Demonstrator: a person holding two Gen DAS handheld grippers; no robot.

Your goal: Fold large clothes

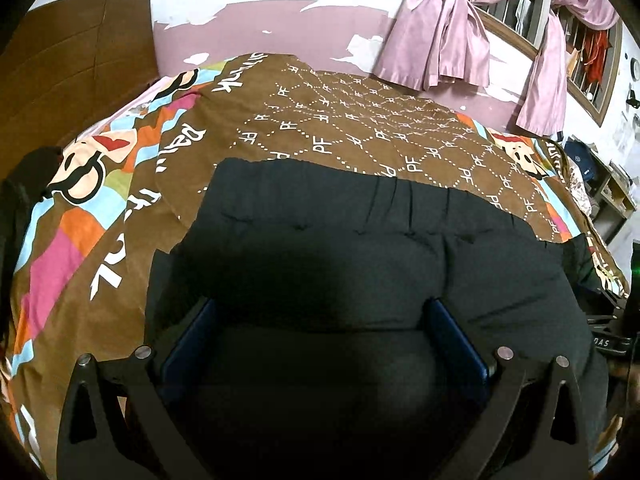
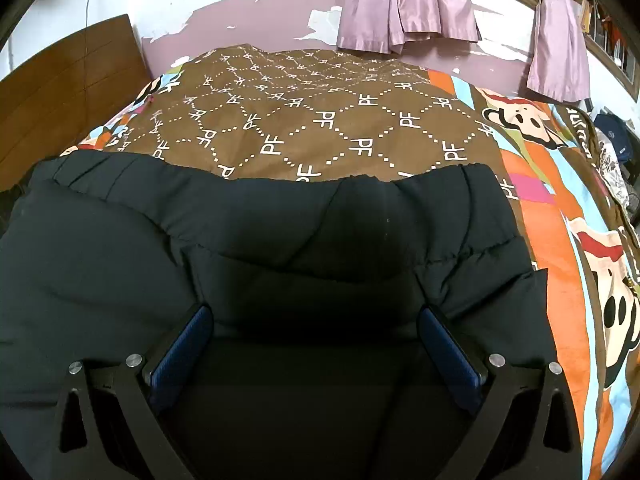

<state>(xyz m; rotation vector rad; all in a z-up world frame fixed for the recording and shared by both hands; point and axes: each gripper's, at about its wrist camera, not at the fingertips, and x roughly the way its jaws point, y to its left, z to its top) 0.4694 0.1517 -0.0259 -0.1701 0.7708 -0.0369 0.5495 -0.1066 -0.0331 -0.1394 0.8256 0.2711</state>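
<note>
A large black padded jacket [image 1: 340, 240] lies flat on a bed with a brown patterned blanket [image 1: 360, 128]. My left gripper [image 1: 320, 312] is open, its blue-padded fingers [image 1: 192, 336] spread wide just above the jacket's near part. The same jacket [image 2: 280, 232] fills the right wrist view, its far hem lying across the blanket [image 2: 320, 120]. My right gripper [image 2: 316, 320] is open too, fingers [image 2: 180, 352] wide apart over the jacket near its right side. Neither gripper holds cloth.
A wooden headboard [image 1: 80, 56] stands at the left. Pink curtains [image 1: 440, 40] hang from a barred window on the peeling wall behind the bed. Shelves with clutter [image 1: 612, 188] stand at the right. The blanket's coloured cartoon border [image 2: 580, 240] runs down the right.
</note>
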